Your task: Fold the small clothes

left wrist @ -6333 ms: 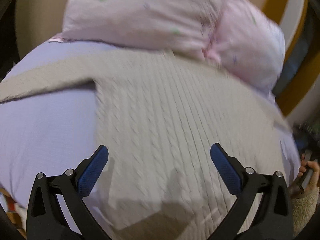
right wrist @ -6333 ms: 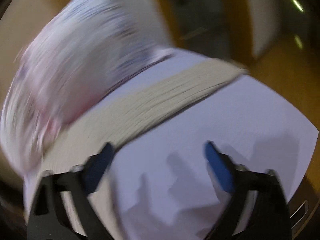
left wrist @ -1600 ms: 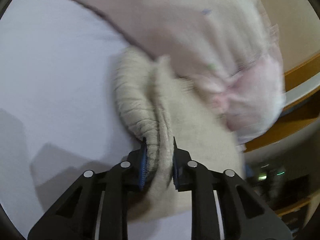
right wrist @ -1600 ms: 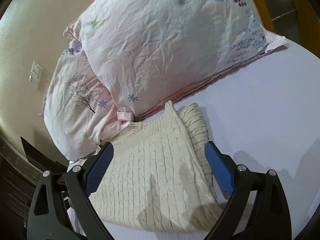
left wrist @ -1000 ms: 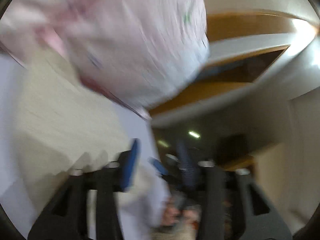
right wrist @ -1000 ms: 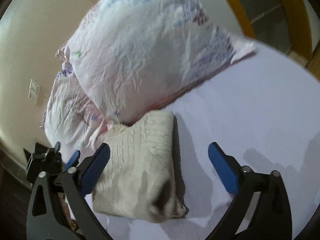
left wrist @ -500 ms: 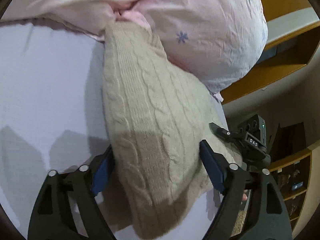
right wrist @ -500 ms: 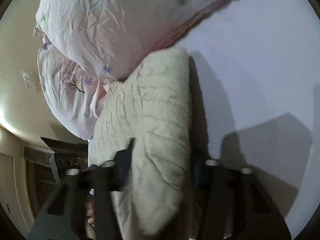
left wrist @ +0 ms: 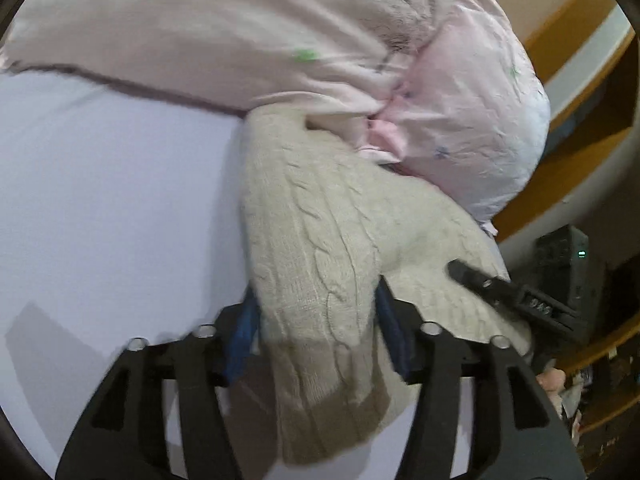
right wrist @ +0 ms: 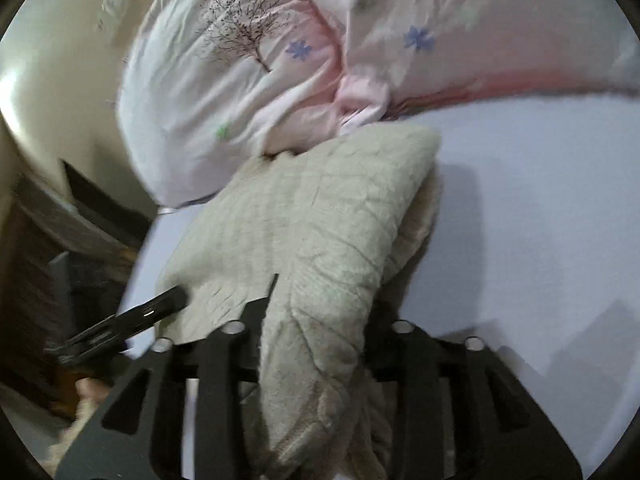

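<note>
A cream cable-knit sweater (left wrist: pixel 320 240) lies folded into a thick bundle on the white bed sheet (left wrist: pixel 100 200), its far end against the pink pillows. My left gripper (left wrist: pixel 316 316) is shut on one end of the bundle. My right gripper (right wrist: pixel 316 312) is shut on the opposite end of the sweater (right wrist: pixel 312 220). Each gripper shows in the other's view: the right gripper as a black tip (left wrist: pixel 500 288) on the sweater, the left as a black tip (right wrist: pixel 132 316) at the bundle's left edge.
Two pink floral pillows (right wrist: pixel 260 60) rest along the head of the bed, also in the left wrist view (left wrist: pixel 280 28). A wooden bed frame (left wrist: pixel 568 32) and dark furniture (left wrist: pixel 568 268) stand beyond the mattress edge. A beige wall with a switch plate (right wrist: pixel 114 0) lies behind.
Both grippers have closed onto the folded sweater from opposite ends; half a second ago their jaws stood wide around it. Earlier the left gripper had folded the sweater over.
</note>
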Available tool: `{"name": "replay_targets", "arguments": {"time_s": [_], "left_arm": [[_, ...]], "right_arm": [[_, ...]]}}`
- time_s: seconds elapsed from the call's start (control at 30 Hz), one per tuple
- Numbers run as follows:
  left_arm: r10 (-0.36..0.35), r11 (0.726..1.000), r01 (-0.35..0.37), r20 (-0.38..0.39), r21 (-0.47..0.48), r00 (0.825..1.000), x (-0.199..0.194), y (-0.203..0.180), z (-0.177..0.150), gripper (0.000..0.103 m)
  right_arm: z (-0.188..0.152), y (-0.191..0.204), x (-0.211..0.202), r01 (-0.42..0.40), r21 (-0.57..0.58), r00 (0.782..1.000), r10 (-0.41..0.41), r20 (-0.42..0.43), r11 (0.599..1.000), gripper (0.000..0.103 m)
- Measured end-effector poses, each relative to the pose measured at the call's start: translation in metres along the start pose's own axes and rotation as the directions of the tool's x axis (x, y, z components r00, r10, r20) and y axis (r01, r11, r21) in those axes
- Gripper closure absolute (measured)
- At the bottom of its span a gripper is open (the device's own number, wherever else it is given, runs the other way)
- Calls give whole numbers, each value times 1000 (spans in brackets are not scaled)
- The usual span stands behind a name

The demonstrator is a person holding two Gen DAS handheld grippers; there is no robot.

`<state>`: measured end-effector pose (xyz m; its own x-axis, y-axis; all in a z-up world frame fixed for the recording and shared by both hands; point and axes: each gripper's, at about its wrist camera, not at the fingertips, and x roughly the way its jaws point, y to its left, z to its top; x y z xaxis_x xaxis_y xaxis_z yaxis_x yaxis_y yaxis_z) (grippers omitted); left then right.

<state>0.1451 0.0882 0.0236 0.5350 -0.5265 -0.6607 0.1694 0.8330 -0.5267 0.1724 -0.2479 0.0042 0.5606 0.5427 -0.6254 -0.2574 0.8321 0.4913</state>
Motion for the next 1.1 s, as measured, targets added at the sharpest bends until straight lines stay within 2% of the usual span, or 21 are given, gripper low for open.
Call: {"name": "replay_targets", "arguments": {"time_s": [0.03,0.07,0.1,0.13,0.17,0.2,0.23,0.27,0.33,0.4,0.47,0.5,0.57,0.6,0.67,0.73,0.83,0.9,0.97,1.1], "left_arm": [[24,1000,-24,33,14,999,-10,1,-4,32],[60,997,-62,63,36,996,-22,1,-8,26],[100,993,-105,89,59,991,-31,-2,-12,23],[144,985,-153,109,85,984,-42,-3,-19,20],[160,980,-171,113,97,981,-42,-10,-23,15],[179,976,-191,113,109,977,-44,-15,-28,12],[212,967,-225,110,119,971,-49,-17,-36,4],[242,959,-255,107,124,964,-49,-21,-40,1],[323,929,-335,98,156,941,-48,-28,-55,1],[394,897,-401,75,189,916,-41,-36,-67,1],[404,890,-403,41,212,914,-32,-39,-76,1],[408,887,-405,33,221,912,-28,-40,-79,1],[436,872,-427,18,240,900,-19,-40,-82,1],[450,863,-437,6,254,893,-14,-41,-84,1],[480,837,-465,21,289,877,-9,-46,-87,1],[477,834,-464,34,298,878,-9,-47,-90,1],[472,835,-462,44,298,881,-12,-47,-94,1],[475,833,-466,48,297,879,-11,-48,-94,1],[475,833,-467,50,297,879,-11,-48,-94,1],[474,833,-466,49,297,879,-11,-47,-93,1]], "right_arm": [[-1,0,-7,57,-3,998,-57,24,998,51],[-4,1,-19,164,-8,984,-163,73,986,36],[-10,2,-37,313,-8,941,-309,137,950,19],[-16,2,-50,373,-2,913,-367,177,928,14],[-22,1,-64,397,5,898,-390,205,918,10],[-31,2,-78,387,8,900,-379,217,922,2],[-40,4,-87,370,3,907,-362,214,929,2],[-47,6,-91,363,-4,912,-354,207,932,2],[-70,17,-93,374,-42,916,-362,171,926,2],[-88,31,-89,337,-88,935,-322,151,937,2],[-105,42,-80,295,-112,951,-281,125,949,2],[-112,48,-71,302,-134,952,-290,102,944,2],[-121,61,-51,364,-179,932,-357,72,914,2],[-126,68,-41,407,-214,913,-403,64,888,2],[-131,77,-28,453,-257,889,-453,64,853,2],[-133,83,-18,484,-288,871,-488,61,827,2],[-135,80,-15,472,-271,878,-475,59,839,2],[-136,72,-17,448,-216,892,-448,52,867,2],[-137,73,-17,465,-213,884,-463,62,859,2],[-140,76,-18,472,-204,881,-468,70,858,2]]}}
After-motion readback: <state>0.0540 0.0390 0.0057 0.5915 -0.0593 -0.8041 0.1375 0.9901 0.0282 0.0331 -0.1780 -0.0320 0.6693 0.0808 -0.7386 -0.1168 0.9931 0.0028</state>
